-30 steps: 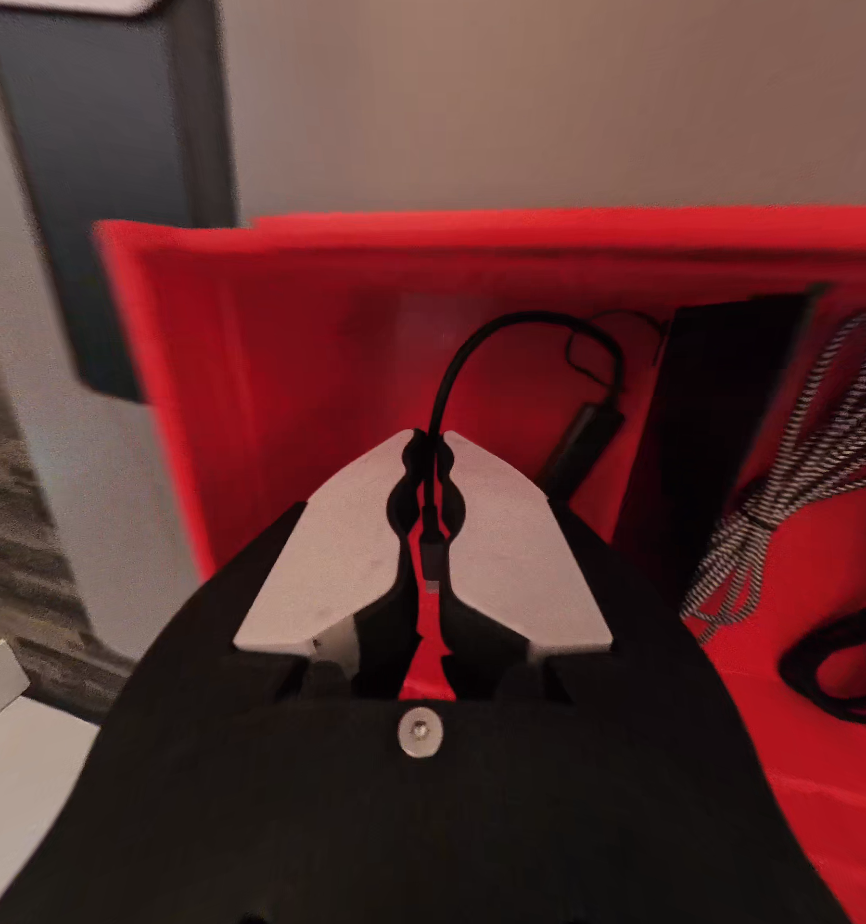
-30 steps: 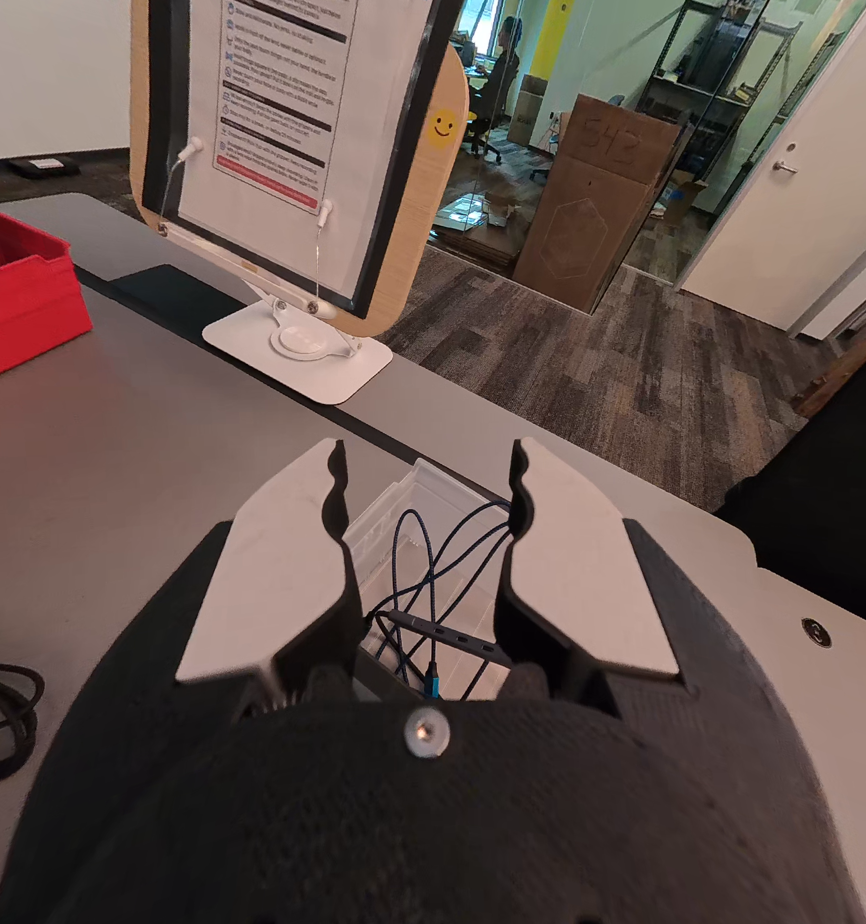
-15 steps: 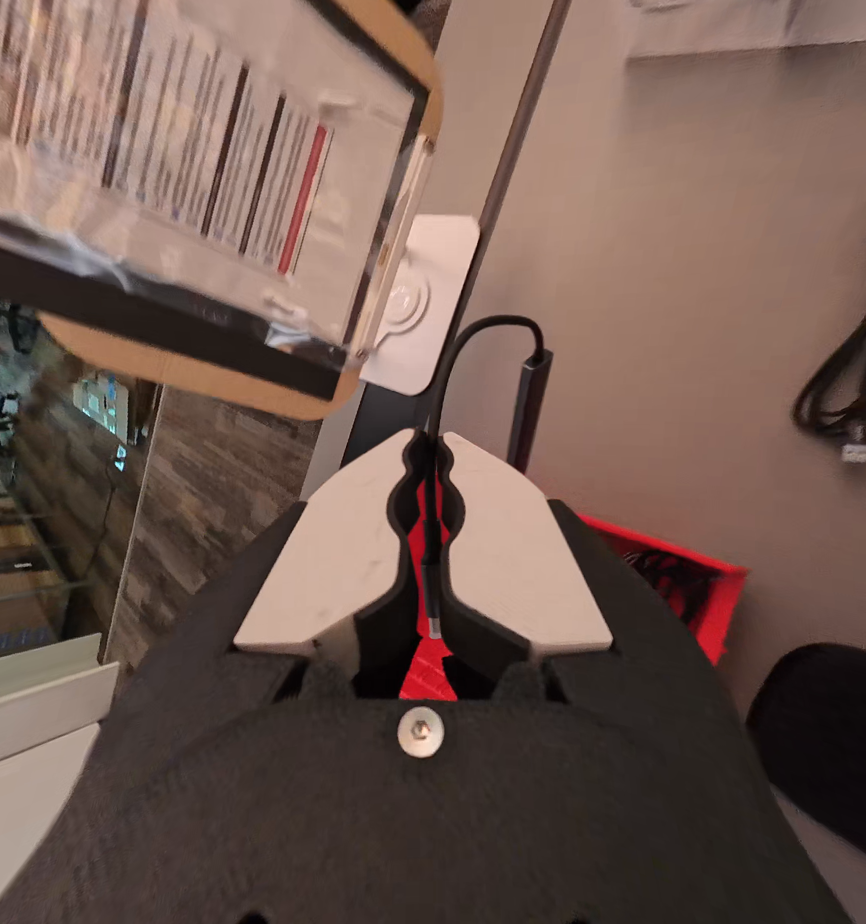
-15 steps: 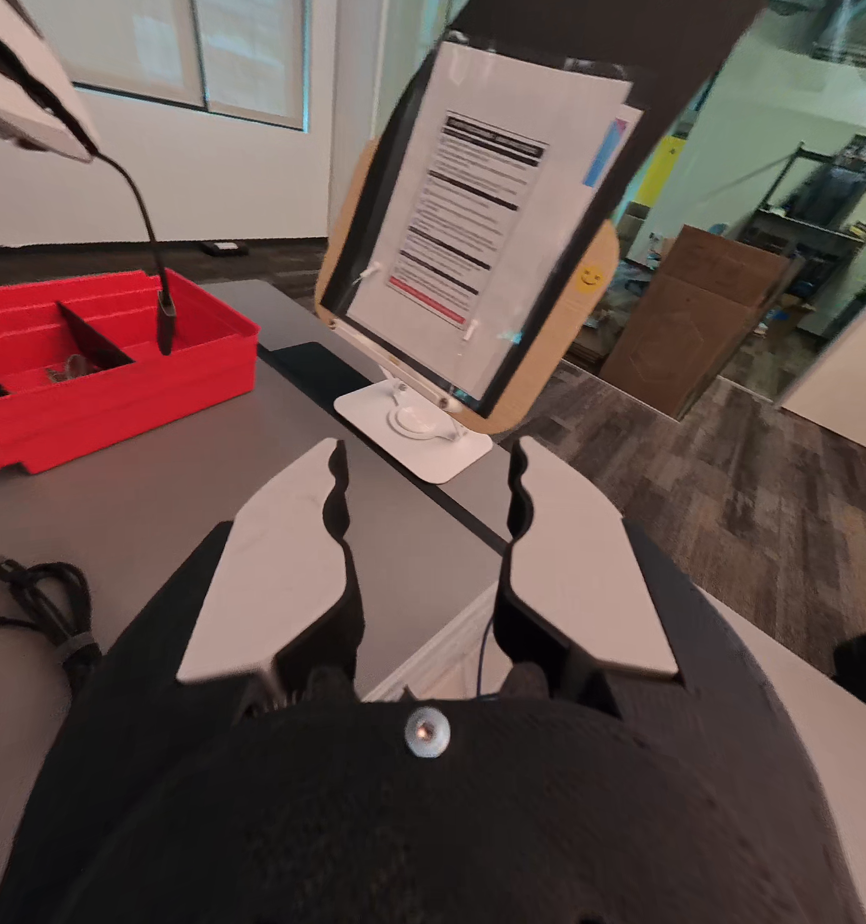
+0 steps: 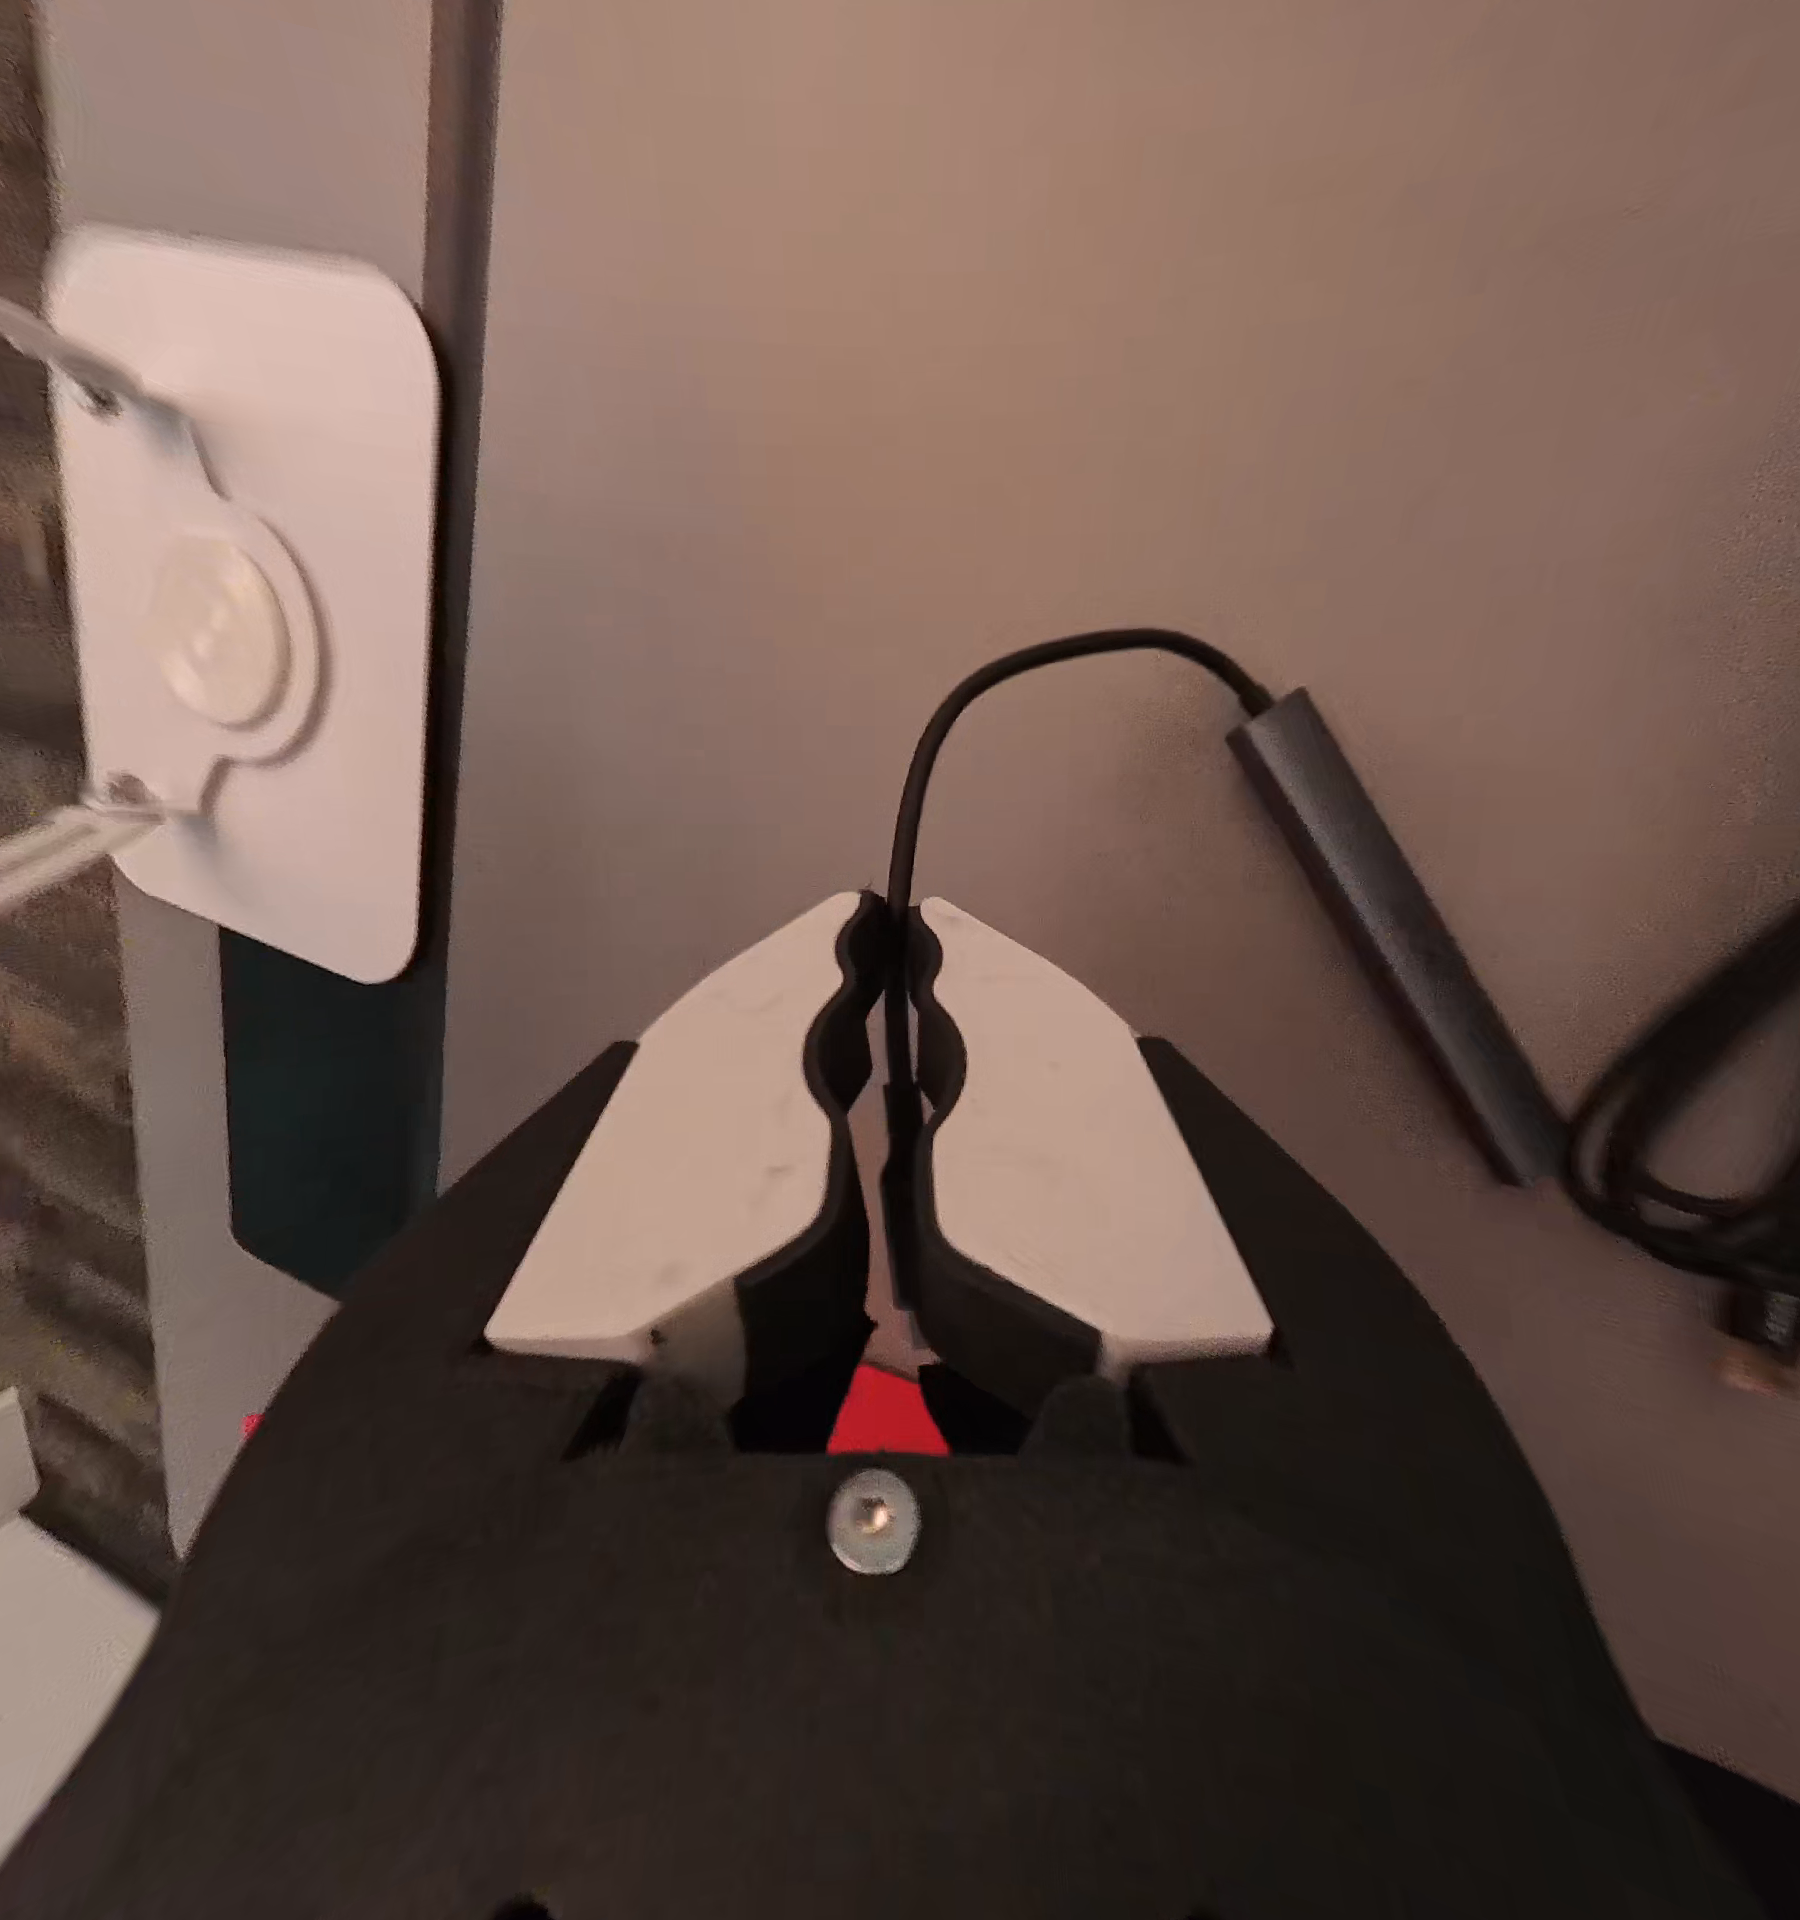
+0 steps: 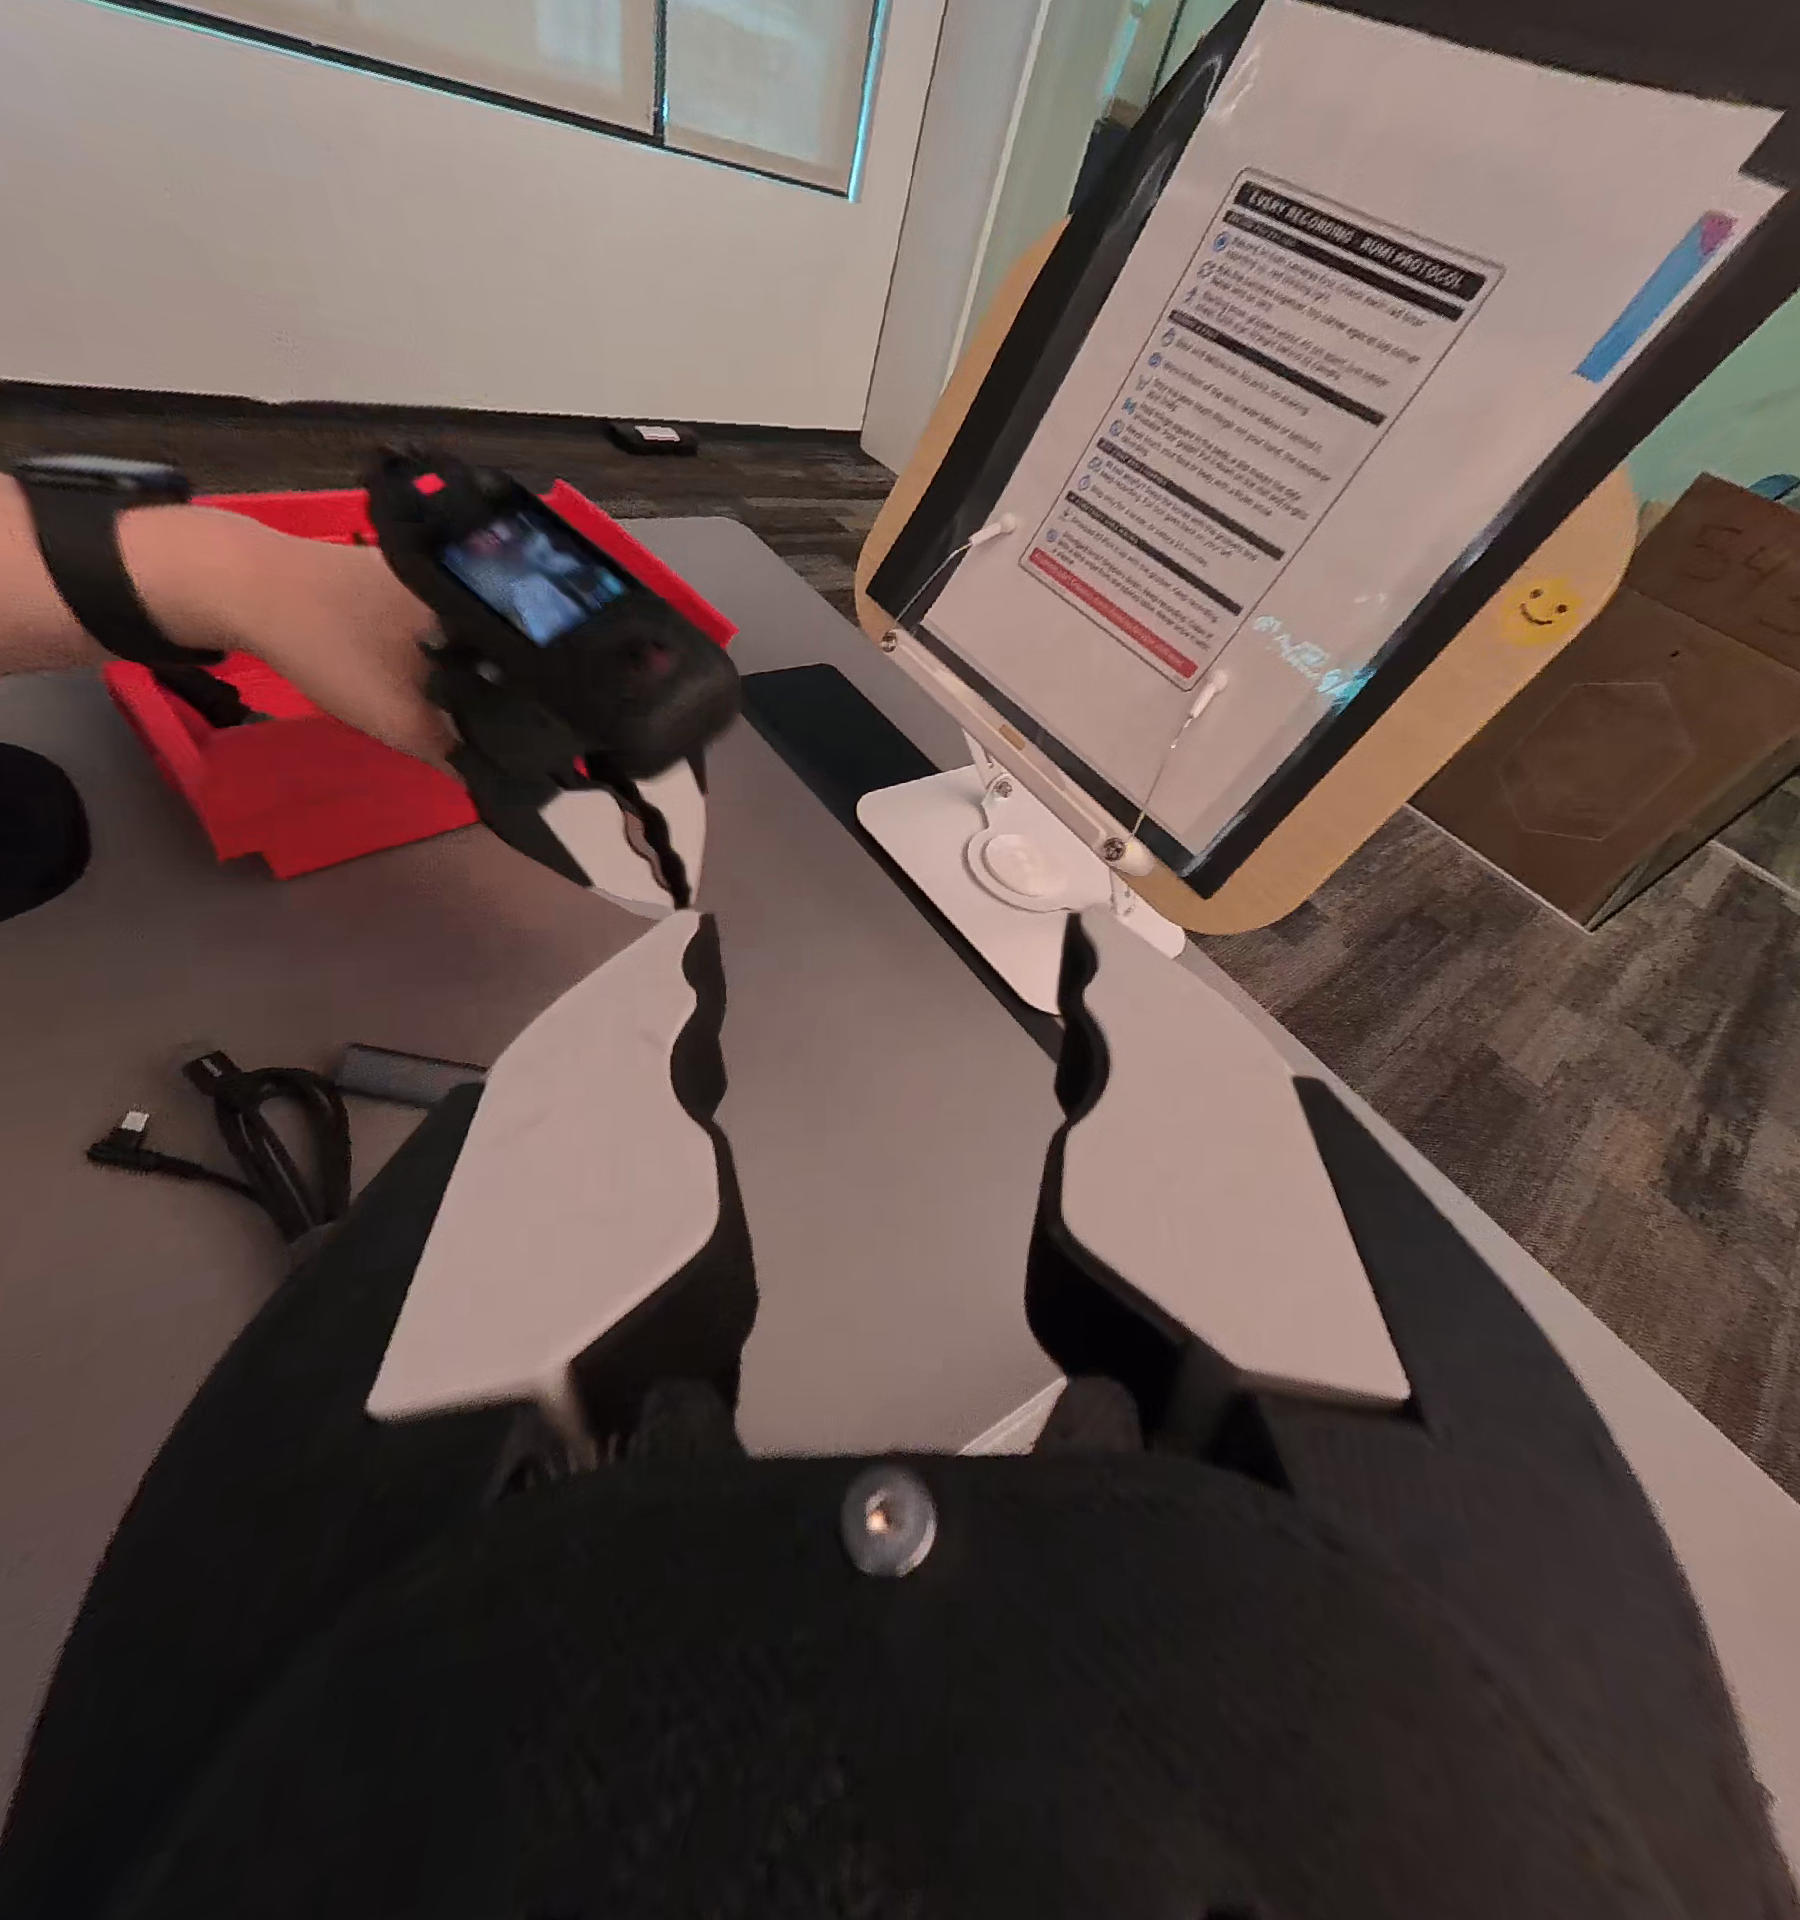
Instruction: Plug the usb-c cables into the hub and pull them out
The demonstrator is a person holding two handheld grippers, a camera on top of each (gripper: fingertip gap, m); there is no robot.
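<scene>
My left gripper (image 5: 891,904) is shut on the hub's short black lead (image 5: 989,707), with the lead's plug lying between the fingers. The slim grey hub (image 5: 1395,956) hangs from the lead and lies slanted on the grey table (image 5: 1083,312). A coiled black usb-c cable (image 5: 1706,1143) lies right beside it. In the right wrist view one end of the hub (image 6: 397,1070) shows next to the cable bundle (image 6: 262,1132). The left gripper (image 6: 657,862) is held by a hand above them. My right gripper (image 6: 885,935) is open and empty over the table.
A red bin (image 6: 304,769) stands at the back left behind the left gripper. A tilted sign board (image 6: 1239,468) on a white base (image 6: 1010,862) stands at the table's far edge; the base also shows in the left wrist view (image 5: 241,623). Carpet floor lies beyond the edge. Some 25 cm of space lies between my two pairs of fingers.
My left gripper carried the hub by its lead out of the red bin and over to the table beside the coiled cable. My right gripper swung left, away from a clear box, and stayed open.
</scene>
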